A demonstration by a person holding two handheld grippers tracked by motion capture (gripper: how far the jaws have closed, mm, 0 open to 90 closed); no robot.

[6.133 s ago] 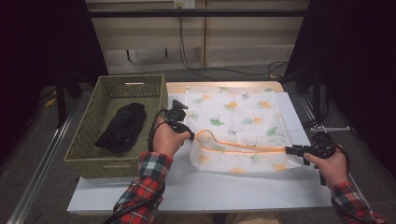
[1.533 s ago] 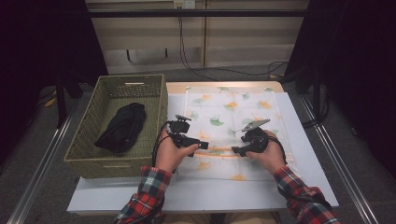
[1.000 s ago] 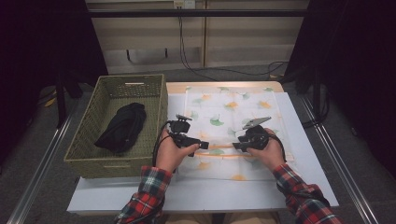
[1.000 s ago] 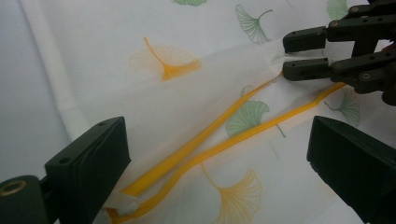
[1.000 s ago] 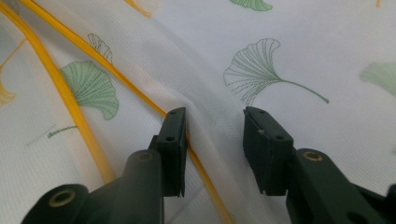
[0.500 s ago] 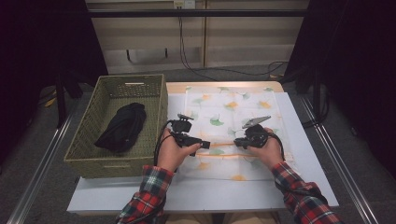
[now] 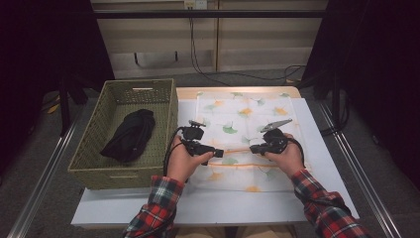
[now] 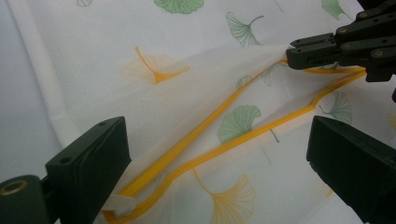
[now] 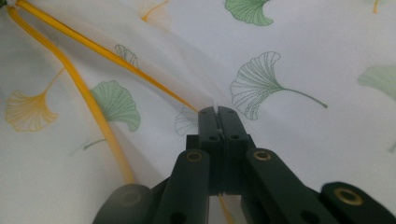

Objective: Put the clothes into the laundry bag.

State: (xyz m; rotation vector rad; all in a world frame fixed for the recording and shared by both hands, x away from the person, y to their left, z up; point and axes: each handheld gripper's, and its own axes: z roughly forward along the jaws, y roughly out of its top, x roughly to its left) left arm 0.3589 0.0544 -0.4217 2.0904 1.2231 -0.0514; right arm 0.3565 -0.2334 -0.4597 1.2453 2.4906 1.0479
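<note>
the white cloth [image 7: 247, 134], printed with green and orange ginkgo leaves and edged with a yellow hem [image 8: 219, 149], lies spread on the white table [image 7: 307, 208].

right gripper [image 9: 218, 112]: jaws have just been closing and now stand pressed together, pinching a raised fold of the cloth at the yellow hem. in the right gripper view the fabric rises to a small peak directly at the fingertips, and the hem runs away from them toward the upper left. in the left gripper view this same gripper sits at the upper right, clamped on the hem where the cloth is drawn up into a ridge.

left gripper [image 8: 215, 158]: jaws stand wide apart and hold nothing. the two runs of yellow hem pass between the fingers [image 8: 93, 163], lying on the cloth beneath them; a folded corner of the hem sits just beside the inner face of the left-hand finger.

in the high view the two grippers face each other over the middle of the cloth, fingertips near but apart. a woven basket [image 7: 89, 158] containing a black garment [image 7: 126, 136] stands outboard of the left gripper, beside the table.
</note>
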